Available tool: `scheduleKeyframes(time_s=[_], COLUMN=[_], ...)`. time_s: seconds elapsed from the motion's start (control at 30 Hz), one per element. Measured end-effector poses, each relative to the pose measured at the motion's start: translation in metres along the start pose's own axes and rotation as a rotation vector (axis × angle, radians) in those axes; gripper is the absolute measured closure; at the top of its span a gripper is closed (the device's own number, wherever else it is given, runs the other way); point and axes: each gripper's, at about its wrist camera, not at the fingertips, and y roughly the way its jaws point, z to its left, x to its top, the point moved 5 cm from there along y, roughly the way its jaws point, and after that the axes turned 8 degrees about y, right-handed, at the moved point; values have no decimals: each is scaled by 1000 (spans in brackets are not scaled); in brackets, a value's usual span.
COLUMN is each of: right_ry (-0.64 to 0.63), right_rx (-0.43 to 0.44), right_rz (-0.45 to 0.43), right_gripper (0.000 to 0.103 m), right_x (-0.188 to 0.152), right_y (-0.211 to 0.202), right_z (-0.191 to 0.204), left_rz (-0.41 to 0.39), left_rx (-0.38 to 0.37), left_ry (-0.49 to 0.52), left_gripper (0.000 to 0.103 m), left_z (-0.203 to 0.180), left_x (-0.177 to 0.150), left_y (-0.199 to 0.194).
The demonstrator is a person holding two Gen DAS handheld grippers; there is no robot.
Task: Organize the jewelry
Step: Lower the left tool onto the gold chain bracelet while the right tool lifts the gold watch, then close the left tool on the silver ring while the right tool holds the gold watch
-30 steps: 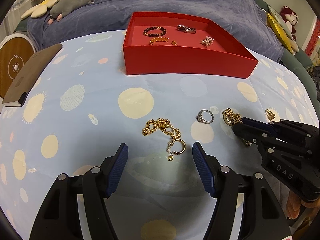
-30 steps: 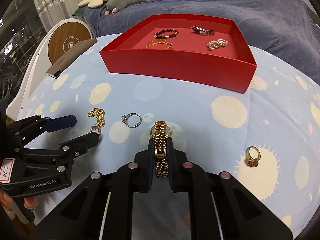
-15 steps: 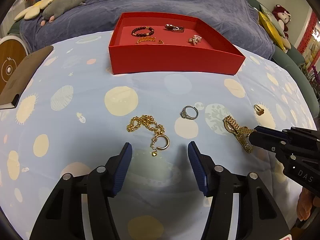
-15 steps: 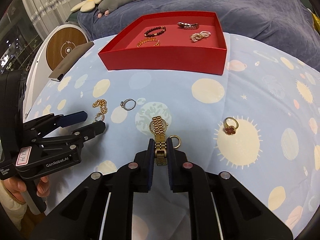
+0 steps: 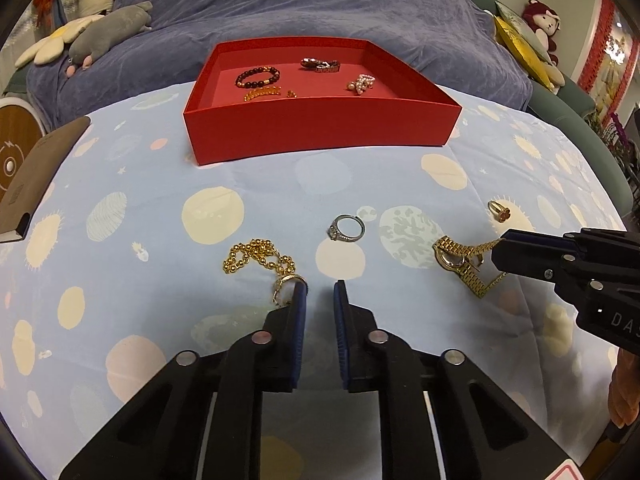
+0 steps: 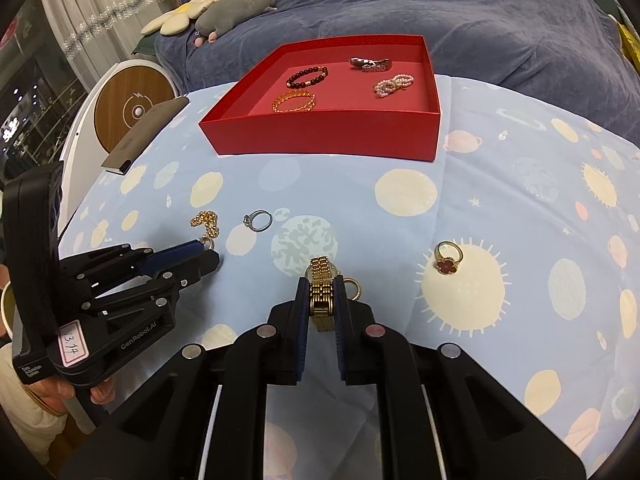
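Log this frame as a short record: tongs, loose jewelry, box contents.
Left tongs: jaws have just been closing, now nearly together; nothing visible between the pads; clasp of the gold bead bracelet at one fingertip
Right tongs: shut on the gold watch by its band
Loose on cloth: silver ring, gold ring with red clover
Red box: dark bead bracelet, gold bracelet, second watch, pearl piece
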Motion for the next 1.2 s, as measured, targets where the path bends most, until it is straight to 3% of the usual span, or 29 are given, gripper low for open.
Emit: scheduleKeyframes(time_s=[0.17, 0.77, 0.9, 1.07, 1.2], right_ry=[3, 27, 40, 40, 30], right_rx=[3, 8, 8, 9, 14], right_rz=[-5, -41, -61, -57, -53], right_gripper=[92, 92, 92, 92, 92], right_x=[1, 10, 14, 13, 13], right_y=[-2, -14, -21, -20, -19], right_z=[-1, -8, -12, -11, -8], left_rz=[10, -3, -5, -35, -12], left_rx=[-10, -40, -59, -26, -23], left_ry=[-13, -72, -61, 5, 10], left_gripper=[103, 103, 103, 98, 98], left_z=[0, 13, 7, -4, -6], left_x=[-1, 3, 13, 30, 32], left_y=[3, -5, 1, 14, 27])
